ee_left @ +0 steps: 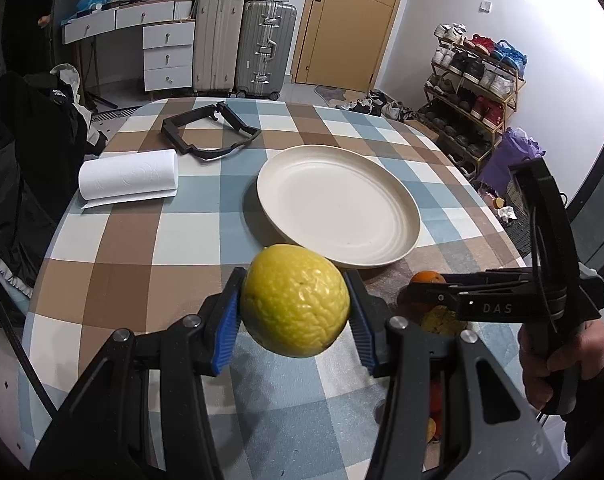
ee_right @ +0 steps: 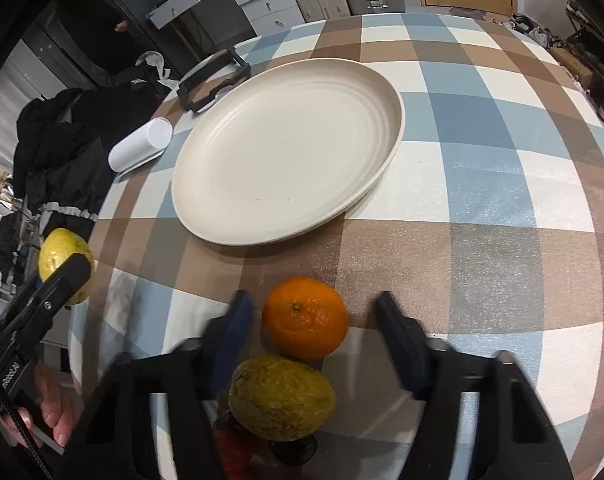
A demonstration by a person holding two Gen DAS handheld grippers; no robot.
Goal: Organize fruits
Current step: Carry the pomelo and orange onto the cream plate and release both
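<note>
On the left, the left gripper (ee_left: 293, 312) pinches a yellow fruit (ee_left: 295, 300) across its middle, above the checked table (ee_left: 141, 248), short of the empty plate (ee_left: 398, 200). Its wrinkled rind looks firm and light, probably not slippery. To the right, the right gripper (ee_right: 314, 320) has spread jaws either side of an orange (ee_right: 305, 318) resting on the table, not touching. Round, stem end up; best gripped at its widest part.
</note>
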